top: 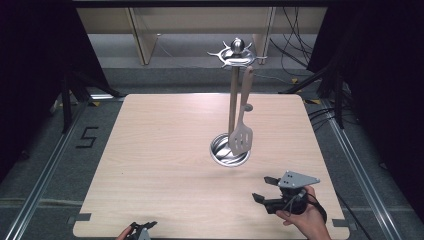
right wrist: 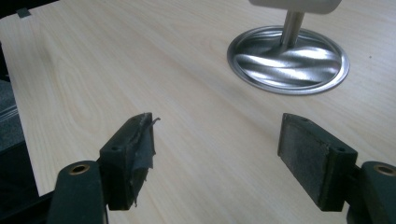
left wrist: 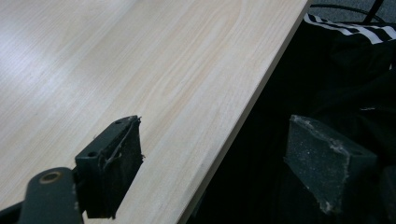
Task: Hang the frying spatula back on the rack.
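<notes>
Left gripper [top: 141,227] gapes empty at the table's [top: 165,150] bottom edge; right gripper [top: 264,189], lower right, spread wide over bare wood; pale slotted spatula [top: 241,134] hangs on the steel stand [top: 231,150], centre.

In the high view, the left gripper [top: 142,229] is cut off by the bottom edge, as is the hand holding it. In the right gripper view, the spatula [right wrist: 293,5] is cropped by the top edge, leaving a pale strip above the stand's base [right wrist: 288,59].
</notes>
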A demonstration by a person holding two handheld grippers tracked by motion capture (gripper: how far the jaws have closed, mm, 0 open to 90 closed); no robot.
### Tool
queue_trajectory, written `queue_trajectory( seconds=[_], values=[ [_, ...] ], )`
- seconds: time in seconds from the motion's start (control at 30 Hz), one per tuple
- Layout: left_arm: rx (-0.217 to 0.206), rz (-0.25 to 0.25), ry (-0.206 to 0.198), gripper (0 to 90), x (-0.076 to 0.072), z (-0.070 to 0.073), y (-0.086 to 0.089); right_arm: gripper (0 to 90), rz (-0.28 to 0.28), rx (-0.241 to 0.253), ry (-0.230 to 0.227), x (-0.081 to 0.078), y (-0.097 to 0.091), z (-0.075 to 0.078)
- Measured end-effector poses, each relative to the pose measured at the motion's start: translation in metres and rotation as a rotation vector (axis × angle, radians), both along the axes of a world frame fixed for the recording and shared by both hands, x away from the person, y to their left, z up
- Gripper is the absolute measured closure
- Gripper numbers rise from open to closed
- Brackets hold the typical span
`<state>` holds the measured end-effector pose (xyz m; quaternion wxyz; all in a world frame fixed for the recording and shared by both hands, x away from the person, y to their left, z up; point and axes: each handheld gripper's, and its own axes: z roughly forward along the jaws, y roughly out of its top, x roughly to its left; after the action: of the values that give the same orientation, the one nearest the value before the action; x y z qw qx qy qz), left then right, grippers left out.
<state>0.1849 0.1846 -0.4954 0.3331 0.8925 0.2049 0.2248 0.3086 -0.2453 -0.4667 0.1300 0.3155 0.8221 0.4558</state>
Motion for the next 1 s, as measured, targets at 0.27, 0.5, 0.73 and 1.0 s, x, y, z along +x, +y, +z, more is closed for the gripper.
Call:
queue_trajectory(
  seconds=[0.27, 0.5, 0.73, 1.0],
  values=[
    [0.006, -0.004, 0.002, 17.8, 0.0, -0.001, -0.001, 28.2, 0.009, -0.033, -0.002, -0.01, -0.005, -0.01],
    [-0.004, -0.004, 0.012, 17.9, 0.001, -0.002, -0.001, 26.6, -0.006, -0.047, 0.025, -0.018, -0.008, -0.015],
    [0.013, -0.004, 0.006, 17.8, 0.0, -0.002, -0.001, 24.0, 0.013, -0.062, 0.028, -0.025, -0.006, -0.019],
    [0.012, -0.006, 0.01, 17.8, 0.0, -0.002, -0.001, 23.0, 0.036, -0.099, 0.038, -0.031, -0.004, -0.024]
  ],
)
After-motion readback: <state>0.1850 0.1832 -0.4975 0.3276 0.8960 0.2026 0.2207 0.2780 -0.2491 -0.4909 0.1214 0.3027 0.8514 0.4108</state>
